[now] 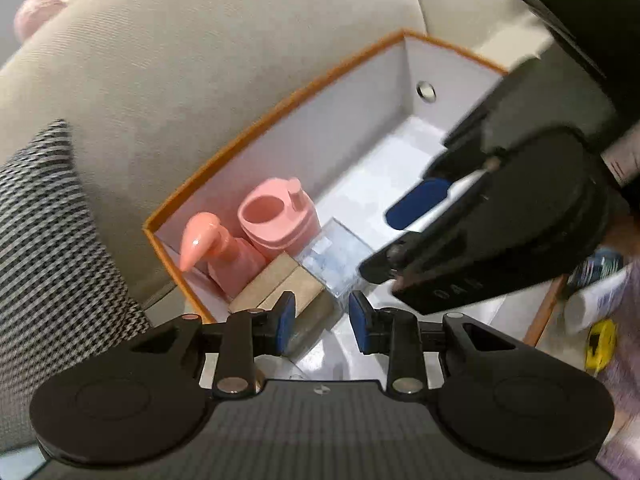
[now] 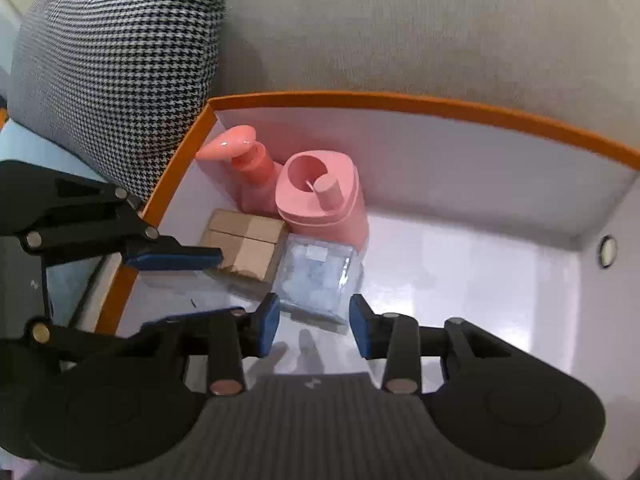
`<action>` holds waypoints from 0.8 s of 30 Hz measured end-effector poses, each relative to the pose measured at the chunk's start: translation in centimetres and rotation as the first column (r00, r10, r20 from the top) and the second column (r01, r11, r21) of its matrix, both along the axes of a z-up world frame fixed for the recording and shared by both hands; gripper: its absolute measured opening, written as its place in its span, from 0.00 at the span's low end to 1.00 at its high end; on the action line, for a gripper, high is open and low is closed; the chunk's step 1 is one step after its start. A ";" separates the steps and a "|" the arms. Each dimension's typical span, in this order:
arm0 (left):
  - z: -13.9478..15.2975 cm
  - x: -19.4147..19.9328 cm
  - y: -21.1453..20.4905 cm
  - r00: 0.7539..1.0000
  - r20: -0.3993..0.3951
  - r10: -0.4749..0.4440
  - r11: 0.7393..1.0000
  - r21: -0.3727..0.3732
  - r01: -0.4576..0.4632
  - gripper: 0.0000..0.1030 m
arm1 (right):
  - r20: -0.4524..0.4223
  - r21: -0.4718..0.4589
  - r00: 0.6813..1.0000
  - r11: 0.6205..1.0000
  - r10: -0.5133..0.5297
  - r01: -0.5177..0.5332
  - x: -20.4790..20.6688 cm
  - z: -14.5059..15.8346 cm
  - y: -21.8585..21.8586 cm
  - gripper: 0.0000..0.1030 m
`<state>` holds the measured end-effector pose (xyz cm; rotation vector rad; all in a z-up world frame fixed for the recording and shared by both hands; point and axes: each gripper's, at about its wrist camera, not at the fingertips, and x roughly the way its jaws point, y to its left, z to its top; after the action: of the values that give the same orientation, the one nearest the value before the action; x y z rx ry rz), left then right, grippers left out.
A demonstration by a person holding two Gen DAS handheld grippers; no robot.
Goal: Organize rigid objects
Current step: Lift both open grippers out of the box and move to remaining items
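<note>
Right side of the box (image 1: 280, 104) is blocked by the right gripper (image 2: 314, 330) in the left view. In its near-left corner: pump bottle (image 2: 256, 168), pink container (image 2: 324, 196), cardboard box (image 2: 244, 242), clear box (image 2: 316, 276). Left gripper (image 1: 322, 322) and the right one both spread, empty.

Soft even light; fisheye edge bending; motion blur at right edge.

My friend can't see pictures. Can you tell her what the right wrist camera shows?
Two open, empty tools, right and left, hover over an orange-edged white box. Packed in its corner are a pink pump bottle, a pink bottle, a brown carton and a clear box. A checked pillow leans outside.
</note>
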<state>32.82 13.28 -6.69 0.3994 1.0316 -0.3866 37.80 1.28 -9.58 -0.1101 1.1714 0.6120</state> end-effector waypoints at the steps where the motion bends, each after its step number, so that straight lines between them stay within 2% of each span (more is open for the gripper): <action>1: 0.5 -0.4 0.0 1.000 0.014 0.017 1.000 -0.015 -0.017 0.38 | 0.025 -0.011 1.000 1.000 0.004 -0.004 -0.5 0.5 -0.2 0.39; 4: 2.2 -2.2 0.1 0.995 0.081 0.060 0.997 -0.060 -0.055 0.38 | 0.095 -0.017 0.995 1.000 -0.004 0.006 -2.1 2.0 -1.2 0.39; 7: 3.8 -4.5 0.0 0.985 0.133 0.110 0.989 -0.117 -0.094 0.38 | 0.149 0.017 0.989 1.000 -0.019 0.016 -4.0 3.8 -2.8 0.42; 9: 4.7 -6.2 0.0 0.977 0.151 0.150 0.978 -0.168 -0.125 0.38 | 0.183 0.043 0.983 0.999 -0.032 0.025 -5.4 5.0 -3.8 0.47; 13: 5.9 -10.0 -0.2 0.959 0.167 0.230 0.949 -0.257 -0.183 0.38 | 0.240 0.085 0.969 0.996 -0.057 0.037 -8.9 6.6 -5.5 0.48; 17: 6.5 -13.3 -0.4 0.937 0.164 0.307 0.912 -0.331 -0.241 0.38 | 0.298 0.125 0.951 0.991 -0.081 0.045 -12.6 7.3 -6.8 0.48; 20: 5.8 -15.3 -0.5 0.922 0.139 0.360 0.880 -0.379 -0.287 0.38 | 0.338 0.130 0.936 0.990 -0.097 0.055 -15.5 7.2 -7.3 0.48; 22: 4.9 -16.5 -0.3 0.914 0.108 0.391 0.858 -0.403 -0.319 0.38 | 0.330 0.138 0.938 0.988 -0.109 0.066 -17.0 6.5 -7.7 0.49; 24: 3.8 -17.5 -0.1 0.911 0.059 0.408 0.835 -0.428 -0.347 0.38 | 0.278 0.139 0.953 0.987 -0.118 0.081 -18.2 5.4 -8.0 0.50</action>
<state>15.32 13.17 -2.89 -0.1578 0.8307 -0.2004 19.61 -6.70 -4.22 -0.0296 0.8510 0.5585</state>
